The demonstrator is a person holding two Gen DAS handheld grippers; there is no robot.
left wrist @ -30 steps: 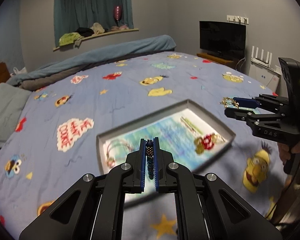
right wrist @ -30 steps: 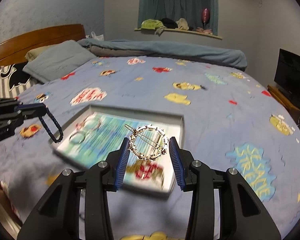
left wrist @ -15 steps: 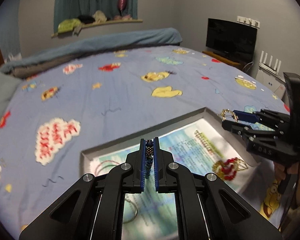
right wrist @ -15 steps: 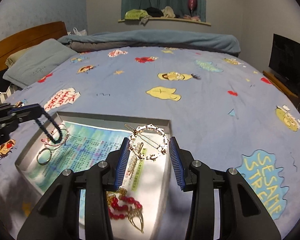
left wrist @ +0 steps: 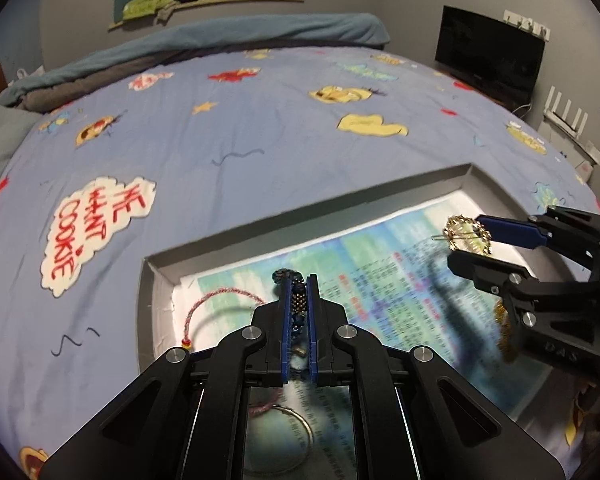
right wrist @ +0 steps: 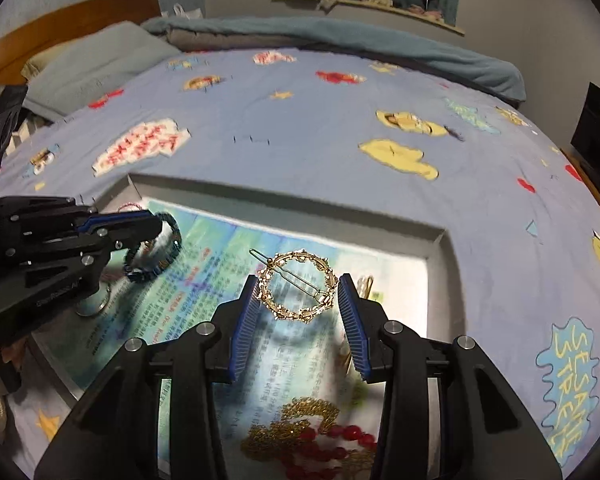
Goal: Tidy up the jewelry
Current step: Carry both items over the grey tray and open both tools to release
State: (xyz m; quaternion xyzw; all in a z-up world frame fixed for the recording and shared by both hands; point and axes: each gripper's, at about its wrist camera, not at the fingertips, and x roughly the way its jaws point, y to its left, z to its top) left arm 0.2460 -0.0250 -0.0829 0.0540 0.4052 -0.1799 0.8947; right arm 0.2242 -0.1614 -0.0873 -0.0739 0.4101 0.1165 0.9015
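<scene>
Across the cartoon-print bedspread (right wrist: 308, 128) lay a shallow grey tray (right wrist: 284, 204), lined with printed paper, its long axis running left to right beneath both tools. Over its left end the left gripper (left wrist: 299, 280) was clamped on a dark beaded bracelet (right wrist: 156, 248), whose loop hung just above the paper. Over the right half the right gripper (right wrist: 299, 292) pinched a gold ring-shaped hair clip (right wrist: 298, 286) across its width, the liner directly below, so each release probably only needed lowering.
</scene>
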